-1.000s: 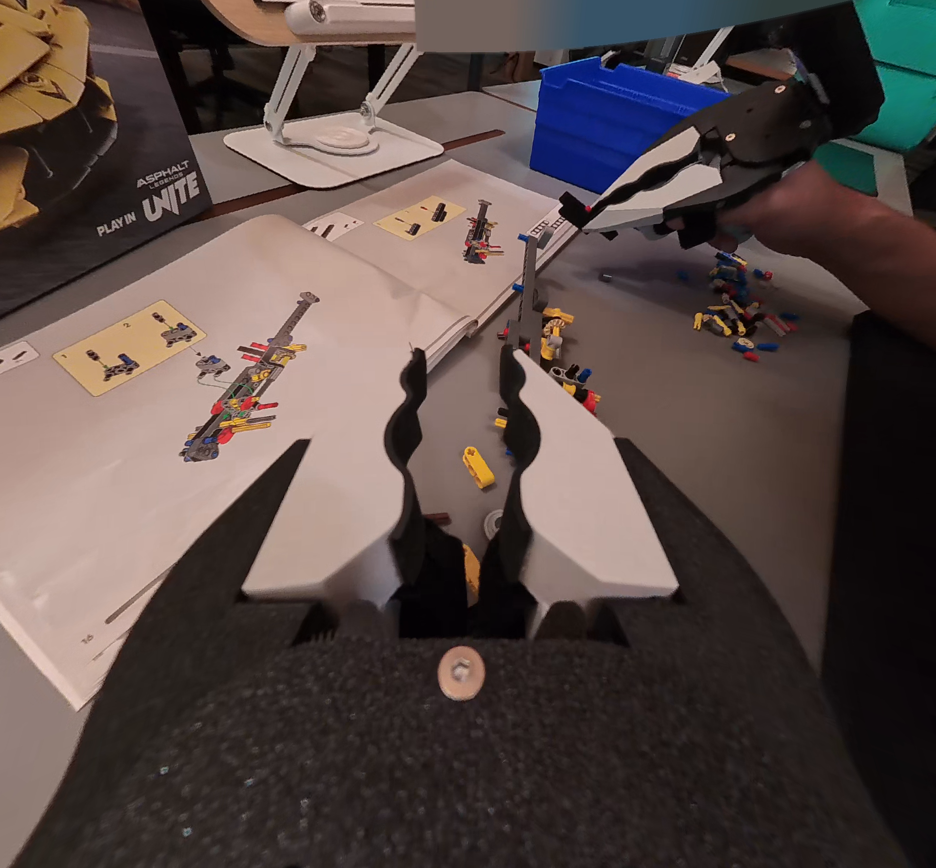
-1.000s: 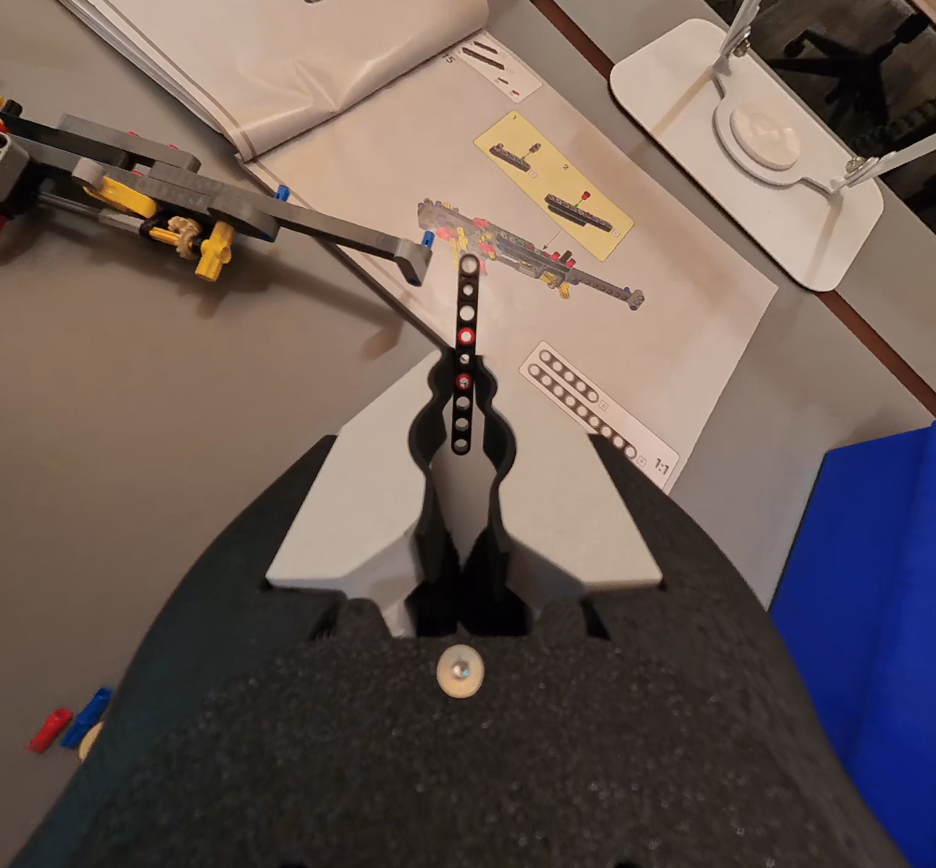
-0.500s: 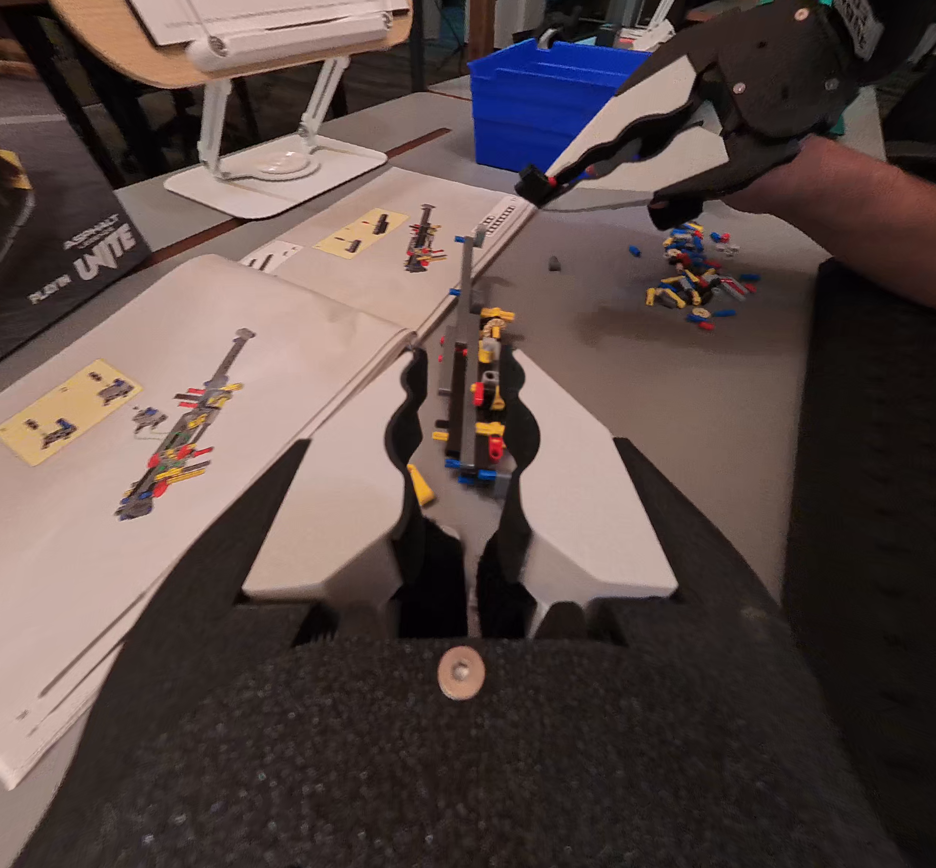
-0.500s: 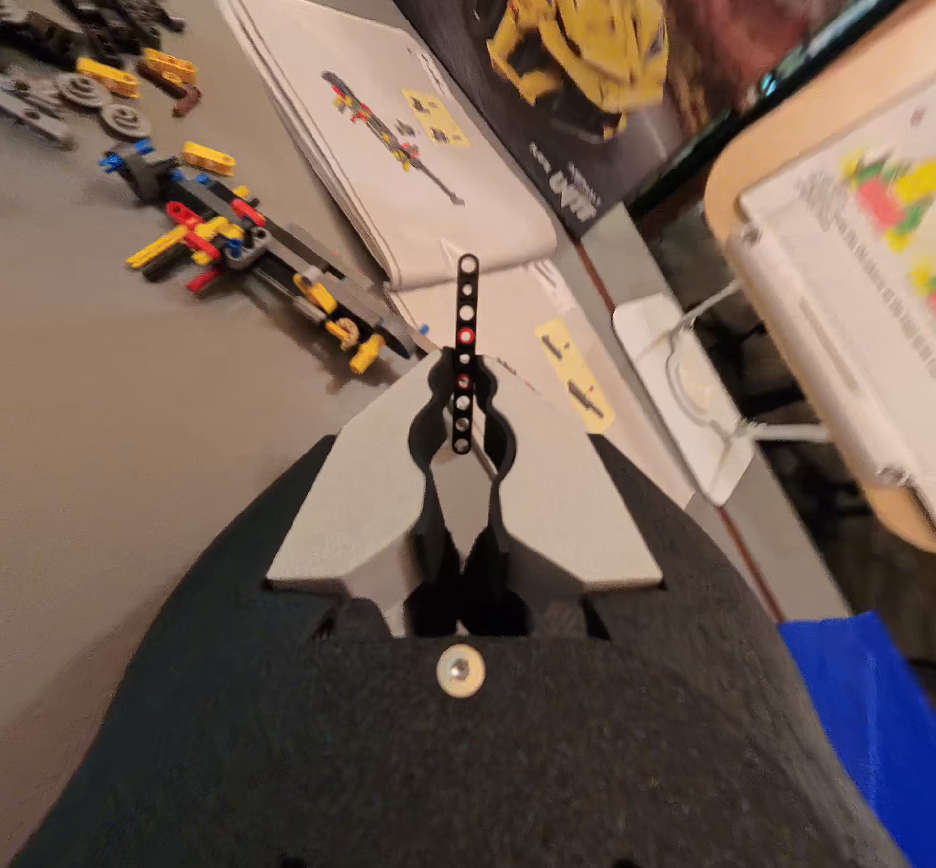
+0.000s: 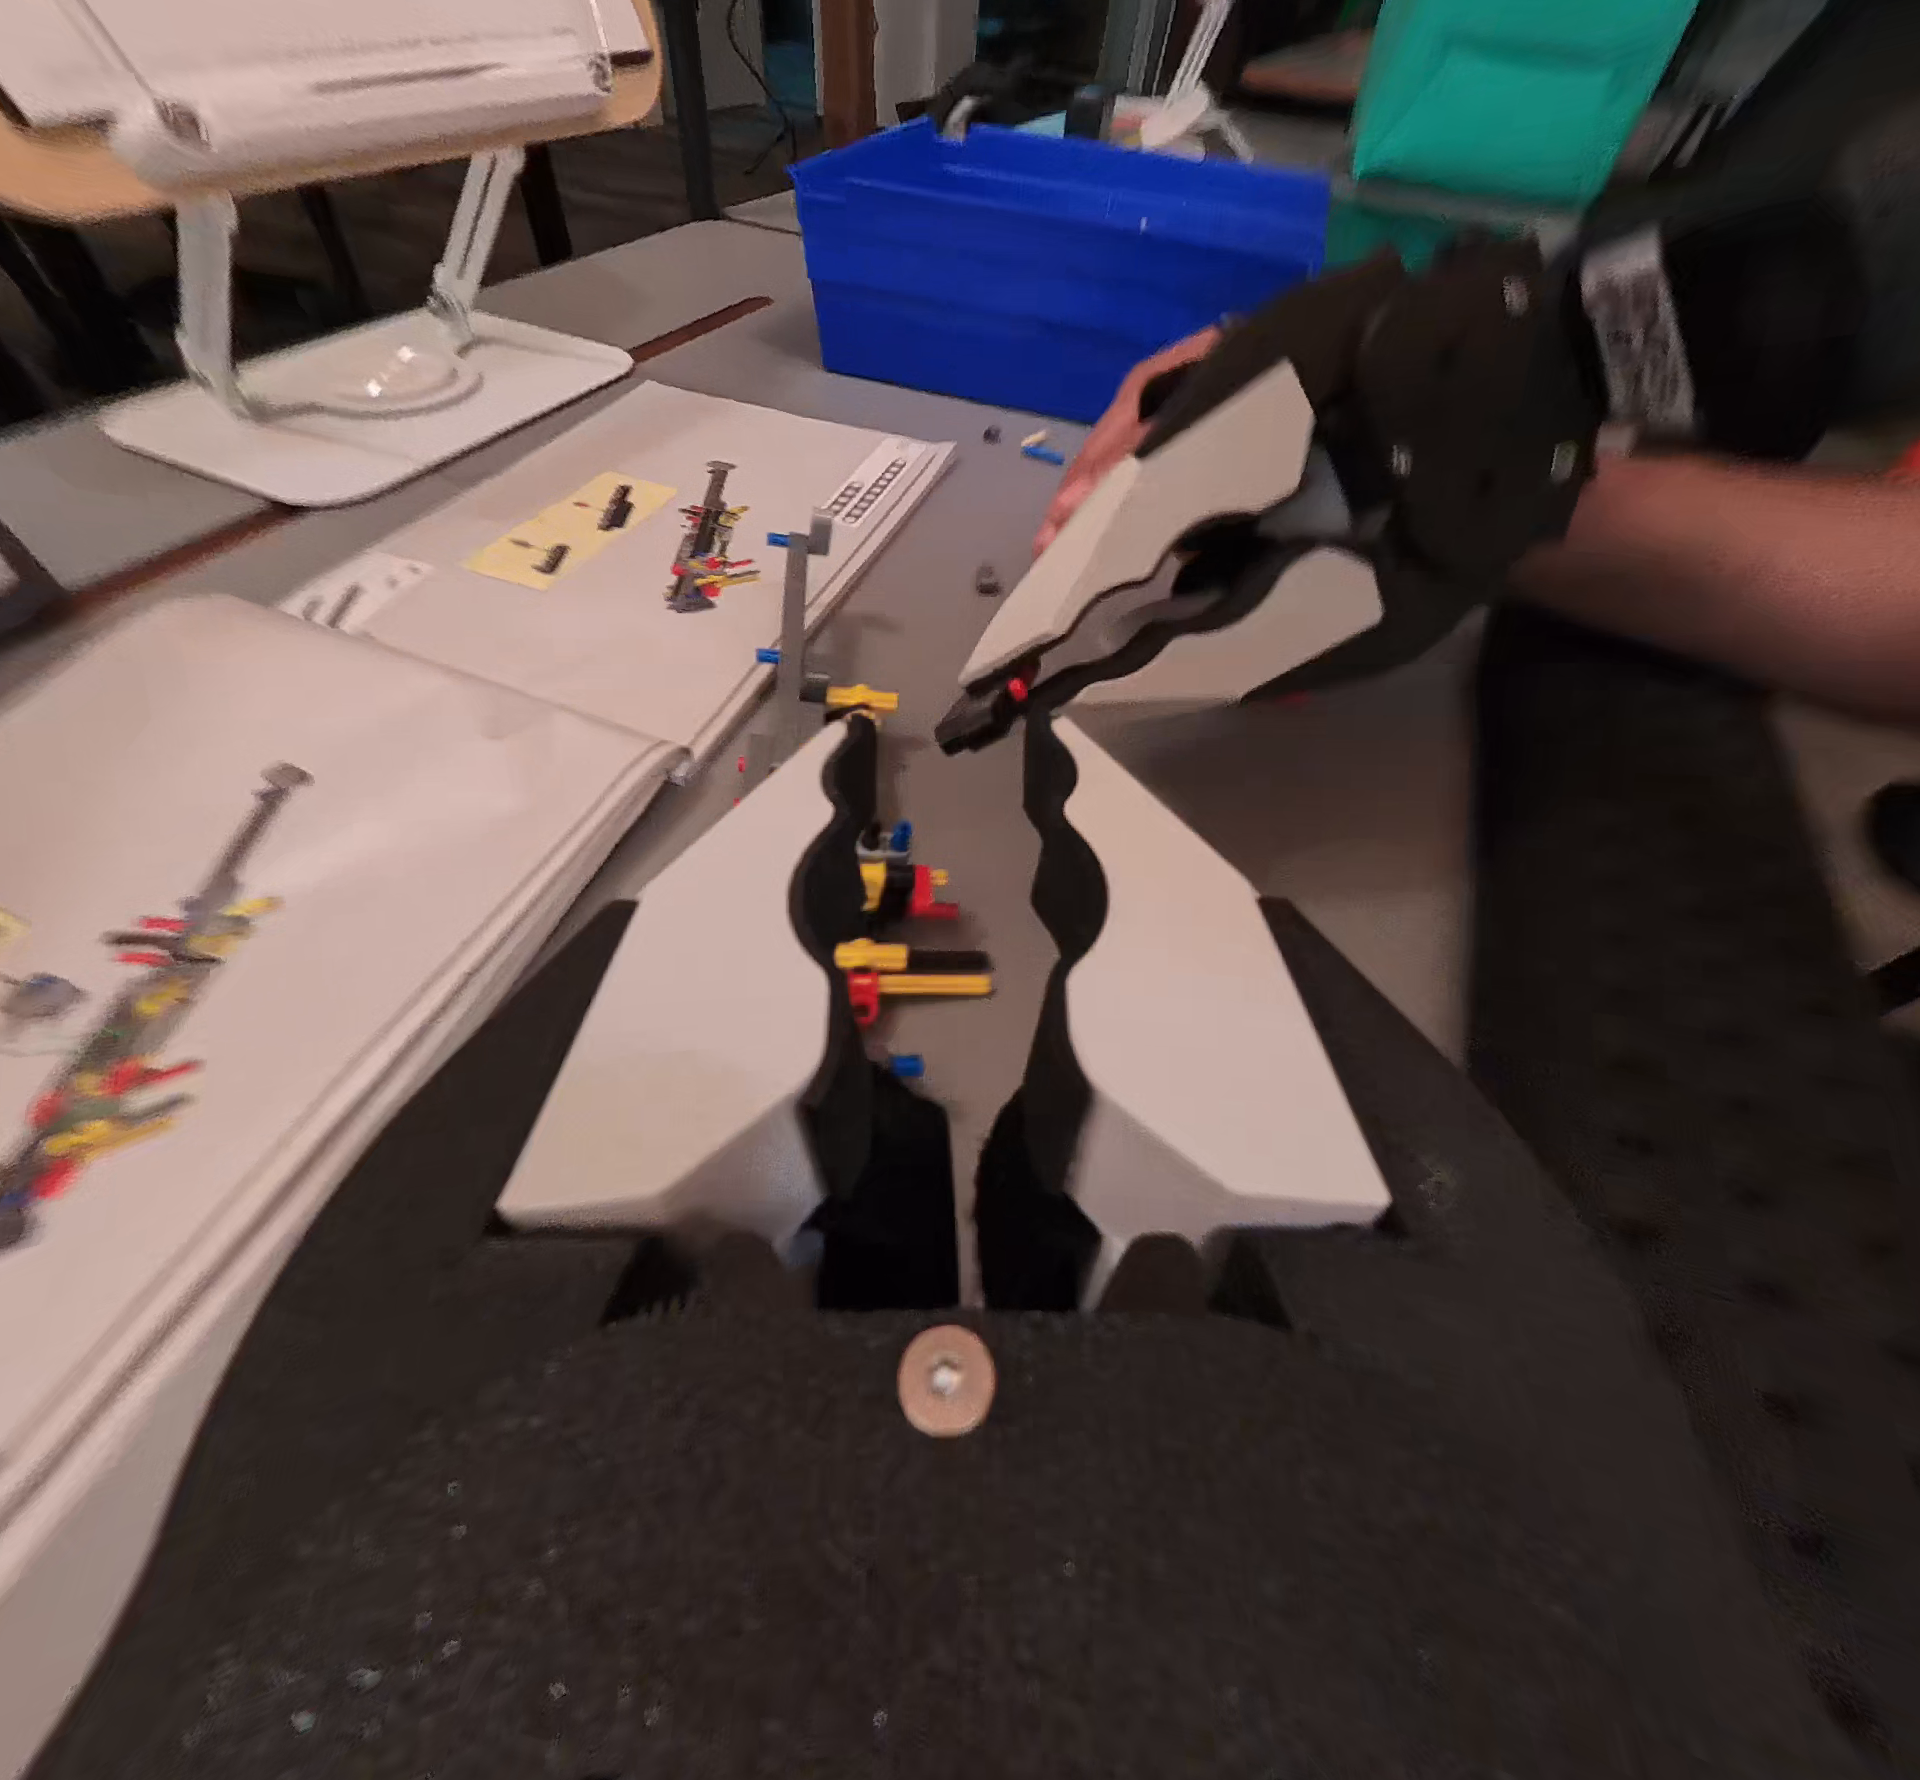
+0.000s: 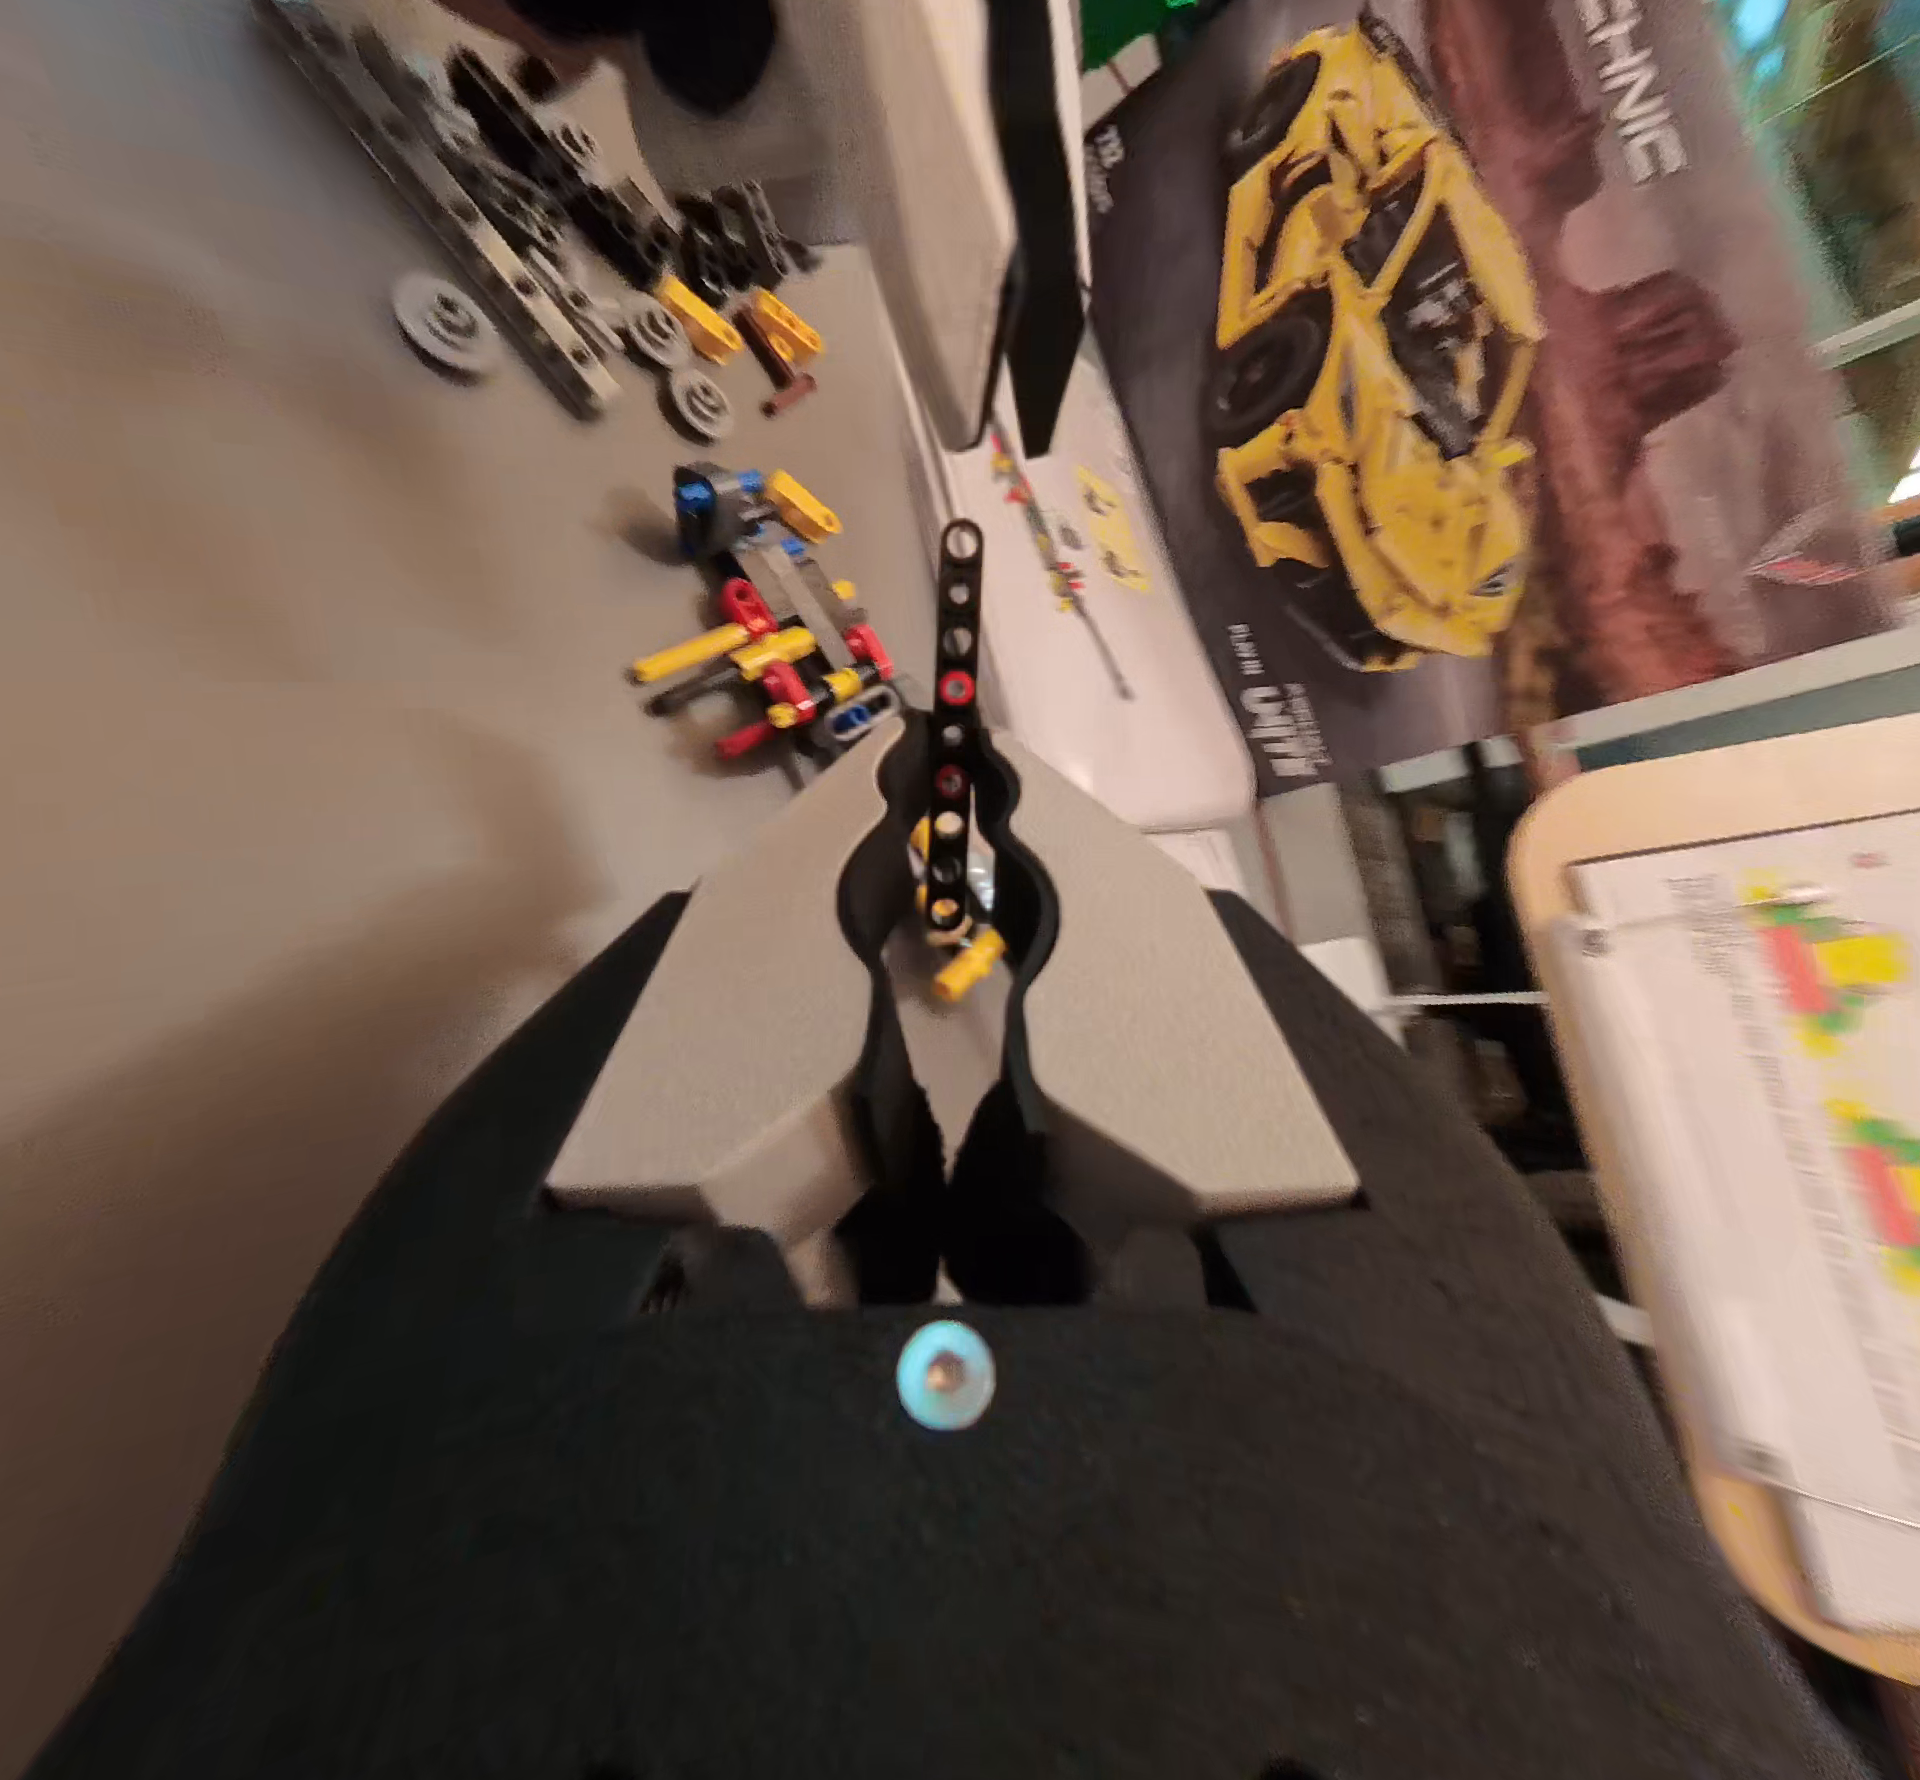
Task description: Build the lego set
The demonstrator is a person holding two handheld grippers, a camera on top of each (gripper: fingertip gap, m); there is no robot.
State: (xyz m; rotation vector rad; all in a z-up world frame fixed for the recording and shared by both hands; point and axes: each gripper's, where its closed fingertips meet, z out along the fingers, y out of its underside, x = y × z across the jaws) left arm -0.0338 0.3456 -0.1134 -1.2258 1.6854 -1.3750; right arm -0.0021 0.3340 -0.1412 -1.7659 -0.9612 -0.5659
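right gripper (image 6: 951,754) clamped on black beam (image 6: 954,650), long axis toward 12 | assembly (image 6: 790,650) on table at 11, just beside beam tip | left gripper (image 5: 940,743) parted, empty (straddling the assembly (image 5: 894,899)), nearer

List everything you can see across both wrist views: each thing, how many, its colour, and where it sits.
black beam: one, black with red pins, held in right tongs
partial assembly: one, grey, yellow, red, blue; on table between left tongs' fingers
instruction booklet: one, white, open, left of assembly
loose parts: several, grey, black, yellow; beyond assembly in right view
set box: one, dark with yellow car, behind booklet
blue bin: one, far table edge
document stand: one, white, far left
left tongs: open
right tongs: shut on beam
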